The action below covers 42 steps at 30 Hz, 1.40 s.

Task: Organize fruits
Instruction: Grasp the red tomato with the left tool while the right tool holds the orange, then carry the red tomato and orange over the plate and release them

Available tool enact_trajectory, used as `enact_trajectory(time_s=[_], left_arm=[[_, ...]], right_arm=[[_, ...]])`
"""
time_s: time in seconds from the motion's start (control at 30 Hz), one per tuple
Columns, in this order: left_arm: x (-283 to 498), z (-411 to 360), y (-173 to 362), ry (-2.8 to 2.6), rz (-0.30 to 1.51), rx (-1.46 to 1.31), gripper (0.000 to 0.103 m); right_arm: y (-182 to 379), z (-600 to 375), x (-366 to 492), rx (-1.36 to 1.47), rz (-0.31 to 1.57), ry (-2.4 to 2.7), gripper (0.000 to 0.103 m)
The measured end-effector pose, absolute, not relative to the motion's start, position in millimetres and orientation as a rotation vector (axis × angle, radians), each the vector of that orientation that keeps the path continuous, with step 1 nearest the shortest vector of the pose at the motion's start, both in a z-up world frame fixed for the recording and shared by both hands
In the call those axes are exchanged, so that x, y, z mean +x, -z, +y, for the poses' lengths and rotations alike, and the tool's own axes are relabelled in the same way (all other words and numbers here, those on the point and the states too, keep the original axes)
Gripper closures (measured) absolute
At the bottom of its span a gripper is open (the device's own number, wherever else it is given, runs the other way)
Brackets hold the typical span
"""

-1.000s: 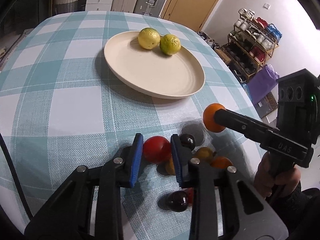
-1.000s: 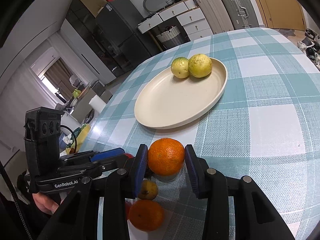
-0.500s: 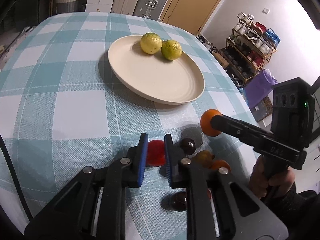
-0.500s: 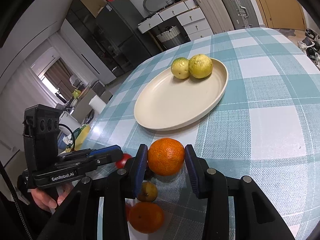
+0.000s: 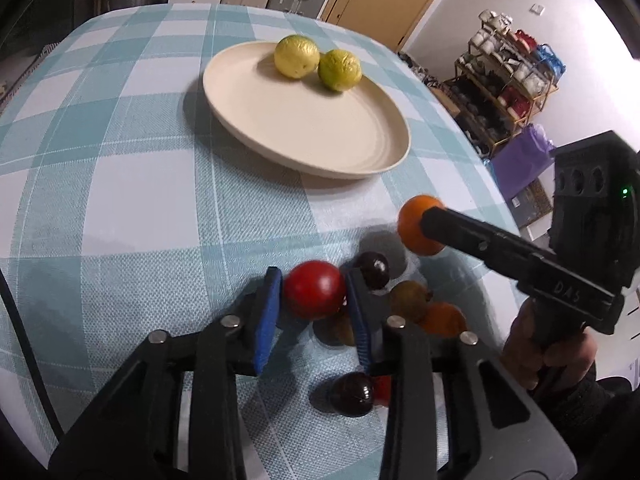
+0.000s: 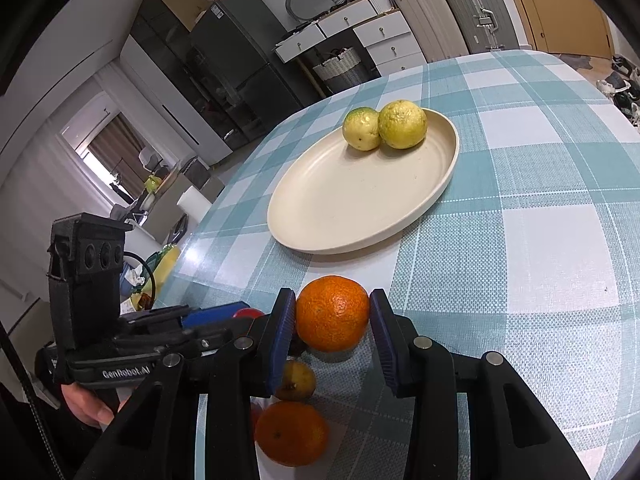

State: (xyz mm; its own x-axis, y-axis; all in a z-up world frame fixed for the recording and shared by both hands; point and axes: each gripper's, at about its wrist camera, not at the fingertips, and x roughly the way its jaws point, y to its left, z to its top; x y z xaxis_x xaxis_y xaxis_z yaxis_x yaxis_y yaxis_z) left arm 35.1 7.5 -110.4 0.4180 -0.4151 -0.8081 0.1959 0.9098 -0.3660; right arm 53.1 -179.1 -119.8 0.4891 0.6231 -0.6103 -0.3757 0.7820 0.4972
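Note:
A red tomato (image 5: 314,294) sits between the blue pads of my left gripper (image 5: 313,275), whose jaws are opening; it nearly fills the gap. Around it on the checked cloth lie a dark plum (image 5: 374,270), a brownish fruit (image 5: 408,300), a small orange (image 5: 442,318) and another dark plum (image 5: 352,394). My right gripper (image 6: 333,296) is shut on an orange (image 6: 332,318) and holds it just above this pile. Two yellow-green citrus fruits (image 6: 361,128) (image 6: 402,124) rest at the far side of the cream plate (image 6: 352,200).
The table's edge curves close on the right of the pile (image 5: 492,184), with a shoe rack (image 5: 508,76) and a purple bag (image 5: 520,160) on the floor beyond. A person's hand (image 5: 548,344) grips the right handle. Drawers and suitcases stand behind the table.
My left jaws narrowed in front of the tomato, then widened, and the tomato now lies between the pads. The right gripper and its orange have not moved.

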Motion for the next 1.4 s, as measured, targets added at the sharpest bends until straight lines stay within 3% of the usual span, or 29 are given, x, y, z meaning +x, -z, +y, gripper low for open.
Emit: enact_trajectory(time_s=[0.37, 0.73, 1.4], left_arm=[[47.2, 25.8, 77.0, 0.378, 0.994, -0.239, 0.076], [117.9, 41.7, 44.3, 0.373, 0.939, -0.235, 0.076], [232.1, 40.0, 68.1, 0.379, 1.021, -0.294, 0.076]], right_arm=[[101.6, -175.2, 51.2, 0.285, 0.798, -0.667, 0.064], [70.5, -151.6, 87.7, 0.146, 0.723, -0.614, 0.064], [83.3, -110.4, 166.0, 0.111, 0.792, -0.604, 0.064]])
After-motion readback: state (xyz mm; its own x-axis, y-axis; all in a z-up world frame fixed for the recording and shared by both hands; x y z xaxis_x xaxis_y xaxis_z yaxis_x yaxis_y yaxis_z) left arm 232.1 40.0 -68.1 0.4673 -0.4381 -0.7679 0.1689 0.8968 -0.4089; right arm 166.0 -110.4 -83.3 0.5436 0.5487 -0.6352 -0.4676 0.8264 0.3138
